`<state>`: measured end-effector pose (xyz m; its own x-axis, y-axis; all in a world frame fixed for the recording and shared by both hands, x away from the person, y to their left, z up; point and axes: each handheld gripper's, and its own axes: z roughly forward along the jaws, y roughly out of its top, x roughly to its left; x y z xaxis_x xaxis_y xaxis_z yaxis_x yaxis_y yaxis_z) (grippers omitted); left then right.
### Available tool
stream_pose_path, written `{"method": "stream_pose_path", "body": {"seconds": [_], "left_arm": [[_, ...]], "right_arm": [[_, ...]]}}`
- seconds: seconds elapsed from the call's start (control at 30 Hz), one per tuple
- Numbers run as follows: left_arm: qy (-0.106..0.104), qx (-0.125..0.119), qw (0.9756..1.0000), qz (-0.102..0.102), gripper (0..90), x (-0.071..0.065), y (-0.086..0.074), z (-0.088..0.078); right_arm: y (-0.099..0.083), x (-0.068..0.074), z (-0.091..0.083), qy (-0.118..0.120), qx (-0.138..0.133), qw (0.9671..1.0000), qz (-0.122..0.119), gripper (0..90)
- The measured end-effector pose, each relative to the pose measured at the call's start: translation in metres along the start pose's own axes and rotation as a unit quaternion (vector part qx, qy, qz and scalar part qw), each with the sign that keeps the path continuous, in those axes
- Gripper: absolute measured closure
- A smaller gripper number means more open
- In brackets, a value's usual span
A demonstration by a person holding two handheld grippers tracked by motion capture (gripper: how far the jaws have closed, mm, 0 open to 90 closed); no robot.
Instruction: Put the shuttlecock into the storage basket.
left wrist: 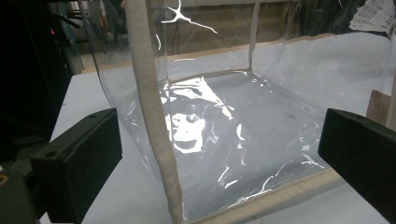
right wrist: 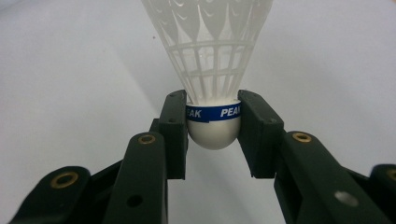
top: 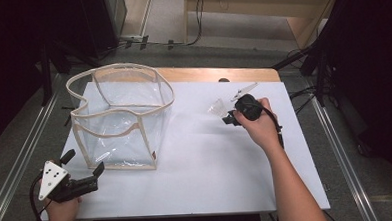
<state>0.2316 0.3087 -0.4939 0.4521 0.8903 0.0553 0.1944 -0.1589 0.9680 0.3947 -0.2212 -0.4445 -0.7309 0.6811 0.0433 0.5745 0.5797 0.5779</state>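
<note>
- Right gripper (right wrist: 213,123): jaws drawn in to a narrow gap and clamped on the rounded head of a shuttlecock (right wrist: 212,70), one pad on each side of the head.
- Writing: a blue band runs round the head where the pads meet it. White capitals on it read "PEAK" at the right; at the left the letters "EAK" show, the rest hidden behind the pad.
- Shuttlecock build: smooth white dome at the base, bulging just below the pads; above the band a white plastic skirt, a lattice of ribs low down, then feather-shaped vanes flaring wider toward the far end.
- In the high view the right gripper (top: 228,117) sits right of centre over the table, a hand wrapped round its body; the shuttlecock (top: 217,107) sticks out from the jaws toward the left and far side, pale and hard to make out against the cover.
- Whether the shuttlecock touches the surface, cannot tell.
- Left gripper (top: 84,171): at the near left corner of the table, jaws spread wide, nothing between the pads. Grey three-cornered plate on top.
- In the left gripper view the jaws frame a clear plastic bag (left wrist: 224,135) with beige fabric edging; one upright beige seam stands just ahead of the gap, not gripped.
- Clear plastic bag (top: 119,119): standing open-topped on the left half of the table, box-shaped, rim wavy, glare on its sides. Well apart from the shuttlecock.
- Table (top: 202,175): white cover, a wooden edge showing along the far side.
</note>
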Motion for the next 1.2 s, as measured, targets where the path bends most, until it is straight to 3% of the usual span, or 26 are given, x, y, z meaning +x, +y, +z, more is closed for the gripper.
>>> {"method": "stream_pose_path", "body": {"seconds": [1.2], "left_arm": [[0.0, 0.0, 1.0, 0.0, 0.3, 0.0, 0.0, 0.0]], "right_arm": [[0.04, 0.026, -0.024, 0.013, -0.056, 0.9982, -0.017, 63.0]]}}
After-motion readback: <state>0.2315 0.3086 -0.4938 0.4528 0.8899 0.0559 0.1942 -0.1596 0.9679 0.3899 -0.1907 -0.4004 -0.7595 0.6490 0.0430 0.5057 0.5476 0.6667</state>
